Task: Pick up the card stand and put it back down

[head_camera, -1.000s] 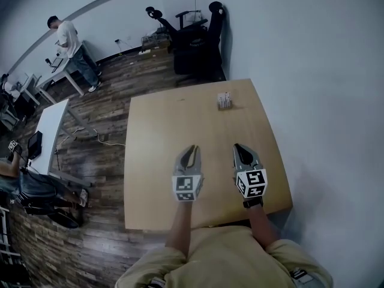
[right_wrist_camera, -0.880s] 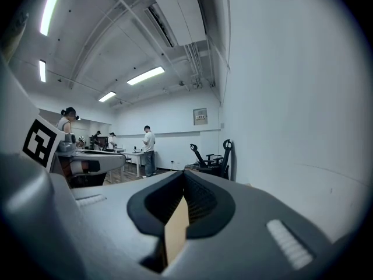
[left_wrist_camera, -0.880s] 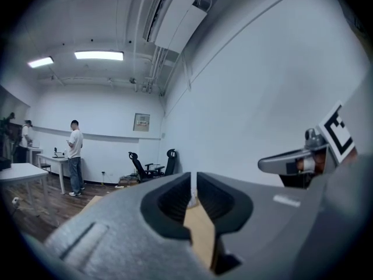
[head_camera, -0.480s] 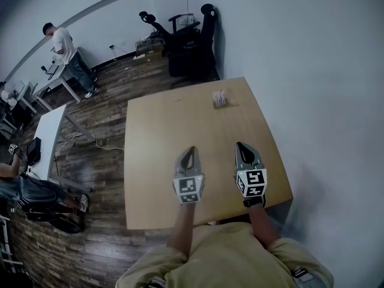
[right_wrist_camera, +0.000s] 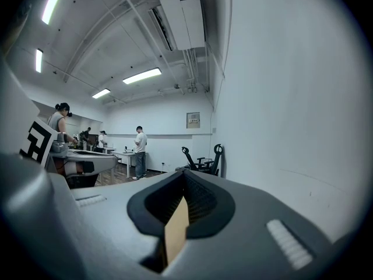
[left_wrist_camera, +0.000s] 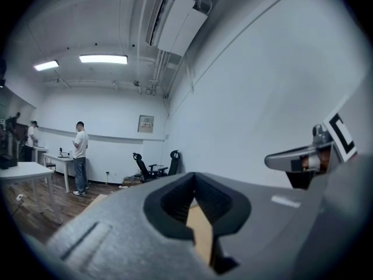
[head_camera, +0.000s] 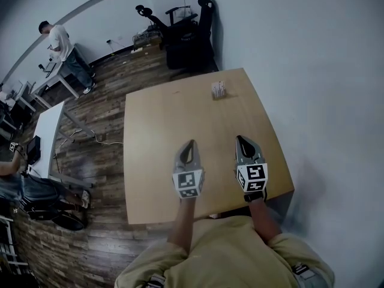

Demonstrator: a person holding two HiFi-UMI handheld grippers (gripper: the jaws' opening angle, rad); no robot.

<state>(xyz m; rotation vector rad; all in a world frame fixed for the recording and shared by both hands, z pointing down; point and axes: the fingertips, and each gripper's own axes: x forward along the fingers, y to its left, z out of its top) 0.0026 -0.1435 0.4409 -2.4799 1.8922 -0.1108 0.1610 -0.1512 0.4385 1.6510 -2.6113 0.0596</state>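
Note:
The card stand [head_camera: 218,90], a small pale upright holder, sits near the far edge of the wooden table [head_camera: 162,119], right of its middle. My left gripper [head_camera: 191,142] and right gripper [head_camera: 240,138] hover side by side over the near half of the table, well short of the stand. Both point level toward the far side. The left gripper [left_wrist_camera: 194,175] has its jaws together with nothing between them. The right gripper [right_wrist_camera: 185,172] also has its jaws together and is empty. The stand does not show in either gripper view.
A white wall runs along the table's right side. Black office chairs [head_camera: 186,35] stand beyond the far edge. White desks [head_camera: 51,122] and a standing person [head_camera: 60,44] are off to the left on the wood floor. Another person sits at the lower left [head_camera: 24,188].
The head camera has shifted, so the table and stand sit higher in the picture. Both grippers stay side by side over the near part of the table, a little further from the stand.

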